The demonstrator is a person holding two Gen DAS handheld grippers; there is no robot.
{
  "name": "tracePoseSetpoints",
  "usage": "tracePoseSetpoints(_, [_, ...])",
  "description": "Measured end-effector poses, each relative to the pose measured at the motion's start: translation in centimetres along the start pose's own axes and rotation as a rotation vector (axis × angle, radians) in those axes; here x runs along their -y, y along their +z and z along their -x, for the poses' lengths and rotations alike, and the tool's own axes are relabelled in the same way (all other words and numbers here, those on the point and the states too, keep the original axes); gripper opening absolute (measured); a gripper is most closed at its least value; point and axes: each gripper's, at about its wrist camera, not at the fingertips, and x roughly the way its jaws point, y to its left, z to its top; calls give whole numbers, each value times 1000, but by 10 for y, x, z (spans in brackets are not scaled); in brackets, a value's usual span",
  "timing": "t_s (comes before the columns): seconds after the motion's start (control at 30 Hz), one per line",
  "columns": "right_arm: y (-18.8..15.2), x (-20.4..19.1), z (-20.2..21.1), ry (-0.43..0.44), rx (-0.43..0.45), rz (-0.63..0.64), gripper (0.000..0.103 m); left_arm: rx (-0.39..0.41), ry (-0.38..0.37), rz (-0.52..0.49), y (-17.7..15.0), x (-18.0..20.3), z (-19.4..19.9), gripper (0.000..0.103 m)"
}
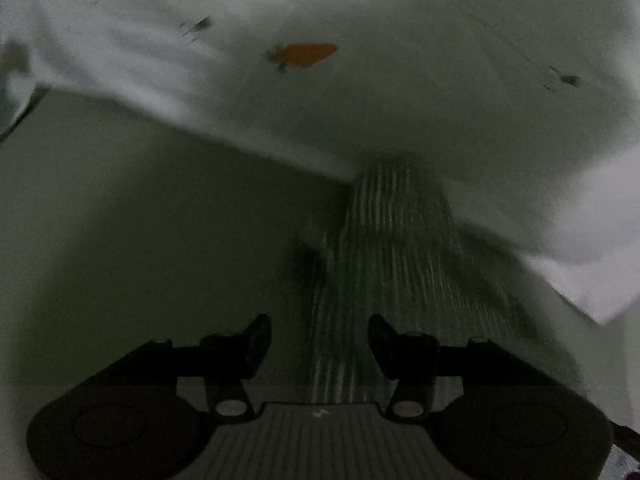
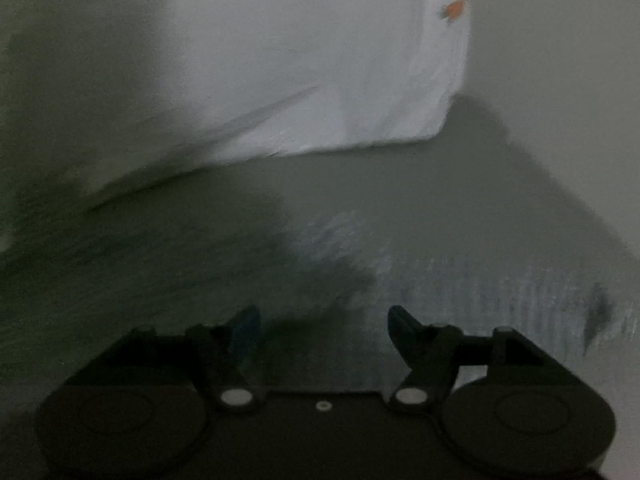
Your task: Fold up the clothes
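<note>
- Ahead of your left gripper [image 1: 319, 338], jaws spread and holding nothing, the white garment [image 1: 360, 100] is lying with its ribbed hem [image 1: 384, 240] running toward you
- Your right gripper [image 2: 325, 328] is spread too, facing the garment's corner further ahead

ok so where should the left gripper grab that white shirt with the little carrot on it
Take the white shirt by its near edge, approaching from the table side, low and straight ahead of the left gripper. That edge lies over the bare table, so one finger can slide under it. The jaws are open and empty.
</note>
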Motion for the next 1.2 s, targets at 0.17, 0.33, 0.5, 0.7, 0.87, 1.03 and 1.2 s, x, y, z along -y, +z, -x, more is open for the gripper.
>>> tracePoseSetpoints(0.17, [-80,-16,49,286,-189,104,52,-186,-49,19,-108,-28,69,55])
tracePoseSetpoints(0.33, [-145,-42,83,548,-389,197,29,-333,-149,78,-189,-45,110,55])
tracePoseSetpoints(0.5, [-169,-57,110,666,-459,281,28,-378,-244,105,-215,-57,128,55])
tracePoseSetpoints(0.7, [-185,-49,120,738,-532,228,29,-450,-332,96,-240,-63,146,60])
tracePoseSetpoints(0.87, [-197,-53,129,808,-584,247,30,-521,-393,135,-255,-74,151,64])
tracePoseSetpoints(1.03, [-205,-62,135,800,-590,281,29,-615,-392,180,-278,-81,138,67])
tracePoseSetpoints(1.2, [-205,-61,139,765,-585,304,0,-645,-369,219,-293,-88,130,31])
